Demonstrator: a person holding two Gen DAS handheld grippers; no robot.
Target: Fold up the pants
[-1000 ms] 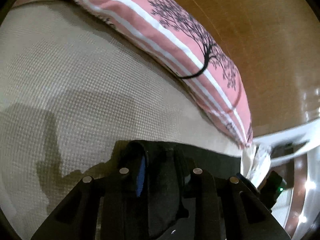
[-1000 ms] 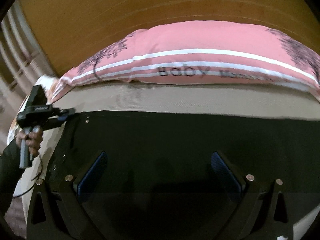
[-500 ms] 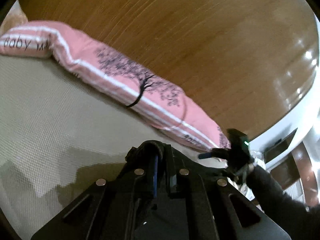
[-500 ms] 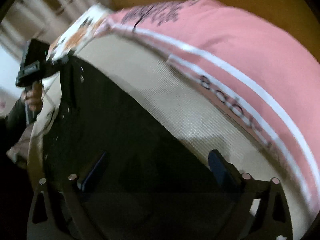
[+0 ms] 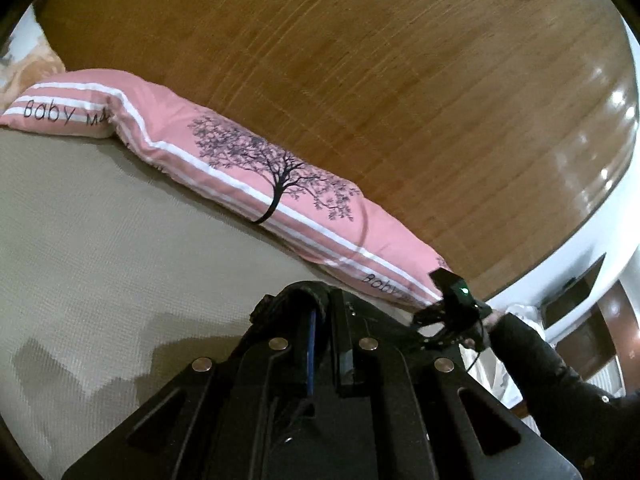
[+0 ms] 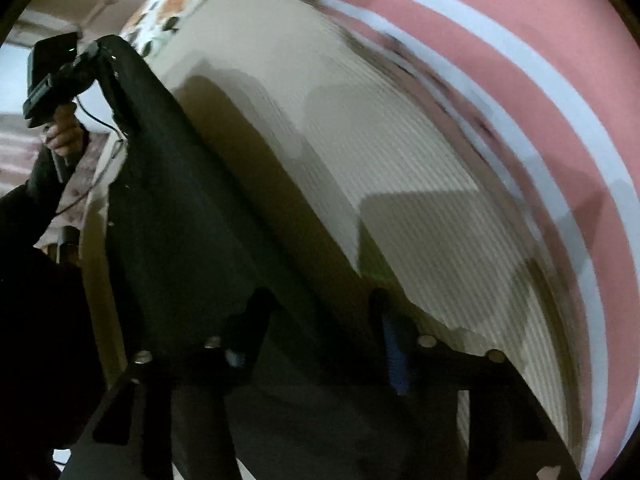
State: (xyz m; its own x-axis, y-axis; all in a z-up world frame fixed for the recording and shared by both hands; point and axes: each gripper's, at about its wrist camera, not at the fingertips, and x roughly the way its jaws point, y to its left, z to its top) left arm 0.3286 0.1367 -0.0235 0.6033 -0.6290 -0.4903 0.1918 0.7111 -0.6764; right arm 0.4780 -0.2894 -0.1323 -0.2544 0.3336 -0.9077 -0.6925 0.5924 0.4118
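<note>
Beige bedspread, pink pillow, wooden headboard

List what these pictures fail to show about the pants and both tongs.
- Left wrist view: the left tongs, shut on the pants, hide all but a bunched edge.
- Right wrist view: motion blur hides whether the closing right tongs' pads touch the pants between them.
- Right wrist view: pillow lettering is smeared.

Ahead of your gripper in the left wrist view, a beige textured bed cover spreads out, and beyond it lies a long pink pillow with white stripes and a black tree print. Behind that pillow rises a wooden headboard. A floral cloth shows at the bed's far corner.
</note>
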